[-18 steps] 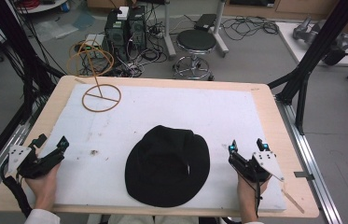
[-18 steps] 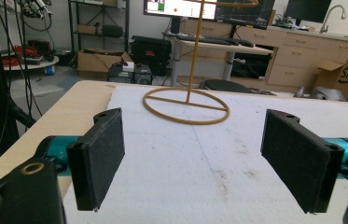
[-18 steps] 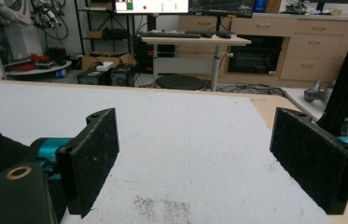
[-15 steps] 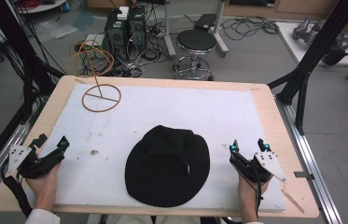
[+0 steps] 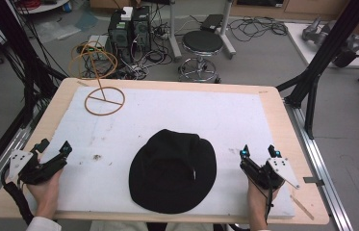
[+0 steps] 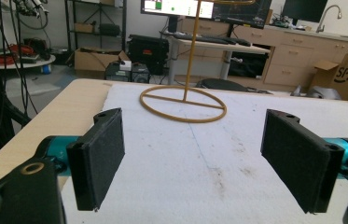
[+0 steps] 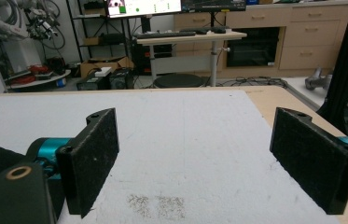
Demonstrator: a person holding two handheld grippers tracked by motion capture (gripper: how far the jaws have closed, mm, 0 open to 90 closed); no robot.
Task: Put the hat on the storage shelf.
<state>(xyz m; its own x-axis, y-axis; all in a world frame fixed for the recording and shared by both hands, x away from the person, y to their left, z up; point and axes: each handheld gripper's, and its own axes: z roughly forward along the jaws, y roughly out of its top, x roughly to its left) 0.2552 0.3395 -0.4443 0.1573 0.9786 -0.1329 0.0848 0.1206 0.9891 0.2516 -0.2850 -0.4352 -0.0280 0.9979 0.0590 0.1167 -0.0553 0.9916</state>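
black hat (image 5: 173, 171) lies crown-up at lower centre of the white mat (image 5: 186, 115), between both grippers. right gripper (image 5: 258, 155), lower right, is nearer; left gripper (image 5: 53, 148) sits lower left. both stand wide, gripping nothing.

I see a brass-coloured wire stand (image 6: 184, 100) upright well ahead of the left gripper (image 5: 54, 146) on the white foam mat (image 5: 177, 115), with a dark smudge (image 5: 96, 157) just to that gripper's right. Past the wooden table (image 5: 273, 110), far ahead and left of the right gripper (image 5: 258, 151), a round stool (image 5: 202, 42) and computer towers (image 5: 129, 29) stand among floor cables
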